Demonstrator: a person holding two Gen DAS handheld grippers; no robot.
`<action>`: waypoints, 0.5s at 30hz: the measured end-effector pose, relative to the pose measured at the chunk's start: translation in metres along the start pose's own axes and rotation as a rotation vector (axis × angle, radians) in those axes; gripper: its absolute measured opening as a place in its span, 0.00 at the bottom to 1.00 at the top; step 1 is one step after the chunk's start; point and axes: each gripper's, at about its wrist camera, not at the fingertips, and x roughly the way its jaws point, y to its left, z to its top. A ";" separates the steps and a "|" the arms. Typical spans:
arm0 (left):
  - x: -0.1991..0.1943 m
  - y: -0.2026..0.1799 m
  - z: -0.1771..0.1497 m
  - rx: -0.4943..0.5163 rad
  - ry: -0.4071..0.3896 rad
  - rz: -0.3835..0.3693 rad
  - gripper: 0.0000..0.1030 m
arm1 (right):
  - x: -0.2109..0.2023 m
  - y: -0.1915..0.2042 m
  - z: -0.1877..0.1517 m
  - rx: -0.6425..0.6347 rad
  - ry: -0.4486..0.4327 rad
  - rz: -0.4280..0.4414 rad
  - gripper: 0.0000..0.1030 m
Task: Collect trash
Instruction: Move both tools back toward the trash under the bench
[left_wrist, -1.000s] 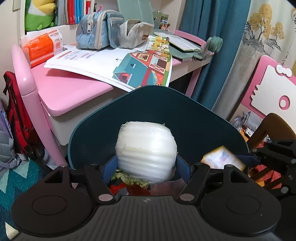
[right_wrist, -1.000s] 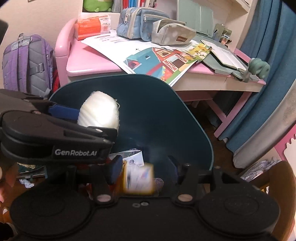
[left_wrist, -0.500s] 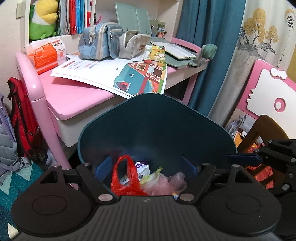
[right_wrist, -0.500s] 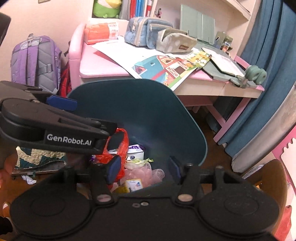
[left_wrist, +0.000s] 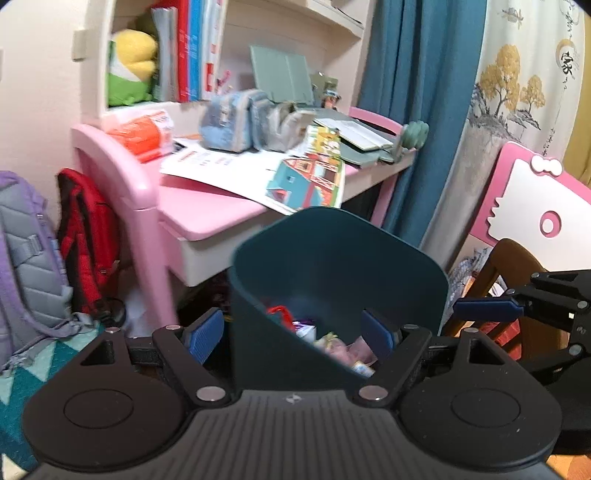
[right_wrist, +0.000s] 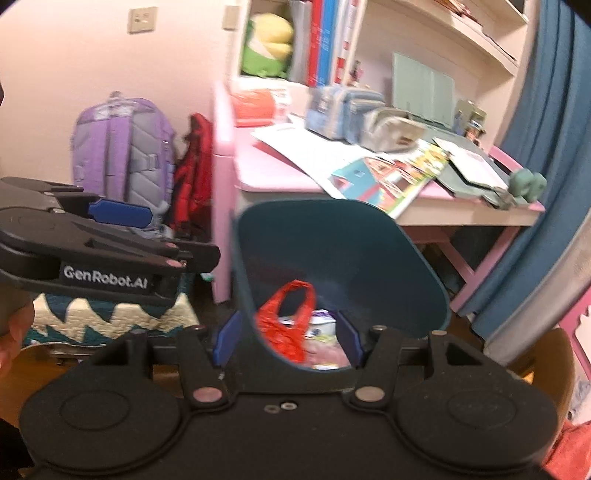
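A dark teal trash bin (left_wrist: 332, 266) stands in front of the pink desk; it also shows in the right wrist view (right_wrist: 340, 251). Inside lie a red plastic bag (right_wrist: 288, 321), a small carton and pink and green scraps (left_wrist: 343, 343). My left gripper (left_wrist: 291, 332) is open and empty, its blue pads either side of the bin's near wall. My right gripper (right_wrist: 288, 339) is open and empty over the bin's near rim. The right gripper's finger shows at the right of the left wrist view (left_wrist: 487, 308), and the left gripper shows at the left of the right wrist view (right_wrist: 110, 229).
A pink desk (left_wrist: 207, 210) holds papers, pencil cases and an orange pack. A purple backpack (right_wrist: 122, 147) and a red bag (left_wrist: 88, 236) lean at its left. A blue curtain (left_wrist: 417, 110), a pink board (left_wrist: 535, 206) and a wooden chair (left_wrist: 513, 266) stand at the right.
The white foam roll and the small carton have dropped from the grippers into the bin. Both grippers have opened and pulled back and up from the bin.
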 end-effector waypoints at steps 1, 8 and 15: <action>-0.007 0.005 -0.003 -0.006 -0.006 0.006 0.79 | -0.004 0.008 0.000 -0.008 -0.007 0.006 0.54; -0.062 0.050 -0.026 -0.047 -0.043 0.060 0.79 | -0.021 0.060 -0.001 -0.039 -0.054 0.075 0.54; -0.110 0.096 -0.065 -0.091 -0.061 0.131 0.79 | -0.015 0.119 -0.005 -0.059 -0.067 0.165 0.54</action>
